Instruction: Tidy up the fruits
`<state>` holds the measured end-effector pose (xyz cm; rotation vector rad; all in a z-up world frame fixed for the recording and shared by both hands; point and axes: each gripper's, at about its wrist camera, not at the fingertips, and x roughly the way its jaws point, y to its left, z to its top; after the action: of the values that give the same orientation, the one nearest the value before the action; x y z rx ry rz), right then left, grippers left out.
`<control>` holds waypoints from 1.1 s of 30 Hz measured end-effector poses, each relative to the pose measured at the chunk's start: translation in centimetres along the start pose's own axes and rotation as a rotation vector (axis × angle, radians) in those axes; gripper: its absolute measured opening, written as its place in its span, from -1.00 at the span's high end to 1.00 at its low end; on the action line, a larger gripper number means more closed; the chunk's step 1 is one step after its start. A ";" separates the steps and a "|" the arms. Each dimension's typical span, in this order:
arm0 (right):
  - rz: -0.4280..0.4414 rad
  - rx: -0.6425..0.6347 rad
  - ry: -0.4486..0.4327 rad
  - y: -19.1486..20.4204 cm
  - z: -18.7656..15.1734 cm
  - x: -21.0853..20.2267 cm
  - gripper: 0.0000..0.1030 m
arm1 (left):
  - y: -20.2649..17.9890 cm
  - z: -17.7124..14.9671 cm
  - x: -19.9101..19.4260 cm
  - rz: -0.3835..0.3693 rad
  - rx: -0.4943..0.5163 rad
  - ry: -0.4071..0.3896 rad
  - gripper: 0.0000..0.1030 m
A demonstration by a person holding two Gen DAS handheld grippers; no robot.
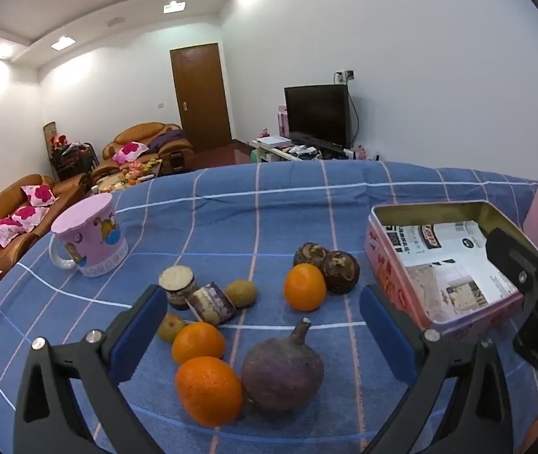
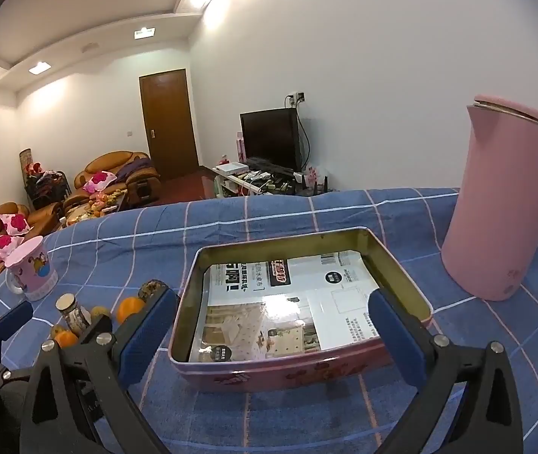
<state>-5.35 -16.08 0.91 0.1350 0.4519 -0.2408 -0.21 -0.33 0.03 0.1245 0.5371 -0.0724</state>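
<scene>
Fruits lie on the blue checked cloth point(image 1: 269, 204): three oranges point(image 1: 208, 389) point(image 1: 198, 342) point(image 1: 304, 286), a purple round fruit with a stem point(image 1: 282, 374), two dark brown fruits point(image 1: 339, 271), a small brown-green fruit point(image 1: 241, 293) and a yellowish one point(image 1: 170, 327). My left gripper point(image 1: 263, 336) is open and empty, above the near oranges and purple fruit. A pink tin box point(image 2: 299, 370) lined with printed paper stands open. My right gripper point(image 2: 272, 336) is open and empty, over the box's near edge. The box also shows in the left wrist view point(image 1: 394, 280).
A pink cartoon mug point(image 1: 89, 240) stands at the left. Two small cylindrical pieces point(image 1: 177, 290) point(image 1: 212, 302) lie by the fruits. A tall pink kettle point(image 2: 503, 204) stands right of the box. The right gripper shows at the edge of the left wrist view point(image 1: 526, 272).
</scene>
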 end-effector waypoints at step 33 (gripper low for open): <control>0.003 -0.012 -0.005 0.1 0.2 -0.3 -0.98 | -0.1 0.0 -0.1 -0.007 0.002 0.000 -1.00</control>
<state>-5.47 -15.95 1.19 0.1230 0.4482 -0.2353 -0.28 -0.47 0.08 0.1246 0.5370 -0.0796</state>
